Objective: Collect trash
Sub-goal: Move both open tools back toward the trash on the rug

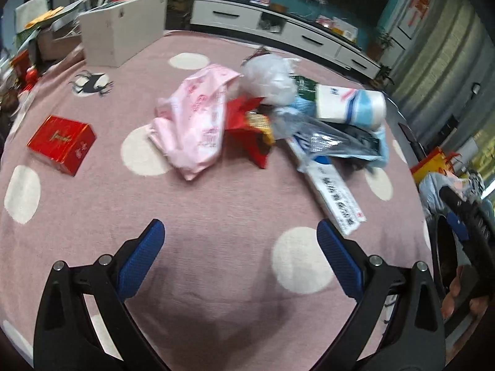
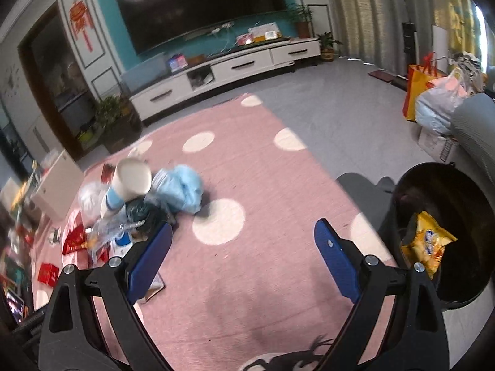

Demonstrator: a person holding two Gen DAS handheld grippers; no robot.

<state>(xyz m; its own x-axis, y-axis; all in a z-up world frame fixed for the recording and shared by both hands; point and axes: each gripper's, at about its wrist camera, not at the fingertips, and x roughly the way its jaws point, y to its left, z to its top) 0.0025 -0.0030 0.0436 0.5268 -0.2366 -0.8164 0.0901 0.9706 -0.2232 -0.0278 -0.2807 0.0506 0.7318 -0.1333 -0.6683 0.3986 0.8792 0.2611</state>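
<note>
Looking early-stage: only a yellow snack bag [image 2: 428, 245] is sitting in the black bin [image 2: 464, 182], which is standing at the right edge of the pink rug [image 1: 216, 216].

Left gripper [image 1: 240, 241] is hanging over bare rug, jaws wide, carrying nothing. Right gripper [image 2: 243, 247] is likewise spread wide and empty, hovering between the pile and the bin.

Most trash is lying in one heap mid-rug: pink plastic bag [image 1: 195, 120], crumpled clear bag [image 1: 269, 77], paper cup [image 1: 349, 105] on its side, red wrapper [image 1: 247, 130], blue bag [image 2: 182, 190], flat white carton [image 1: 334, 198] sticking out toward the left gripper. A red box [image 1: 62, 143] is sitting well apart from the heap, off to the left.

Judging progress: one item binned, nearly everything remaining. Blur is making smaller pieces hard to count.
</note>
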